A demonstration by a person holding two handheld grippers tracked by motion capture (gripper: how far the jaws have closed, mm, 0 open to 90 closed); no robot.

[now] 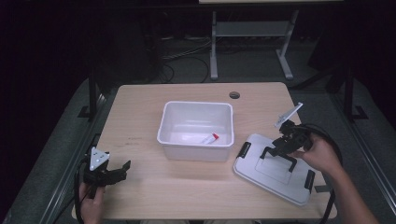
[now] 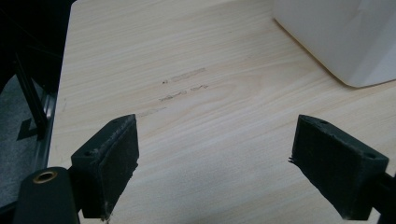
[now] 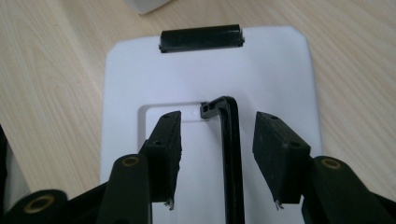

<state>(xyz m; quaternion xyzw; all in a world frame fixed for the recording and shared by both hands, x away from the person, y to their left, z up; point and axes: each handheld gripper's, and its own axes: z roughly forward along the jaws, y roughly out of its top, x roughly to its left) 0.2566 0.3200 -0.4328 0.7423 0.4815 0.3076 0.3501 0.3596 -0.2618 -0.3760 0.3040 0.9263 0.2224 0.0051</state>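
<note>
Your right hand-held gripper (image 1: 279,154) hangs over a flat white rectangular plastic lid (image 1: 261,175) with rounded corners, which lies on the light wood tabletop (image 1: 140,186) in the lower right of the high view. The jaws stand apart, one on each side of the lid's thin black fold-up carry handle (image 3: 229,154), and they have not closed on it. In the right gripper view the handle runs up the middle of the frame between the pads (image 3: 170,149). It sits over a shallow recessed panel in the lid.

The lid looks light, stiff and smooth, so it would likely slide if pushed. The handle looks like the best place to hold it, since the flat rim offers little to pinch. A black latch clip (image 3: 201,38) sits at the lid's far edge, at the top of that view.

Just left of the lid, at the centre of the high view, stands an open white plastic bin (image 1: 196,140). A small white tube with a red cap (image 1: 210,138) lies inside it.

Your left hand-held gripper (image 1: 116,171) rests low in the lower left of the high view. It is well apart from the bin, with its jaws wide open over bare tabletop and holding nothing.
</note>
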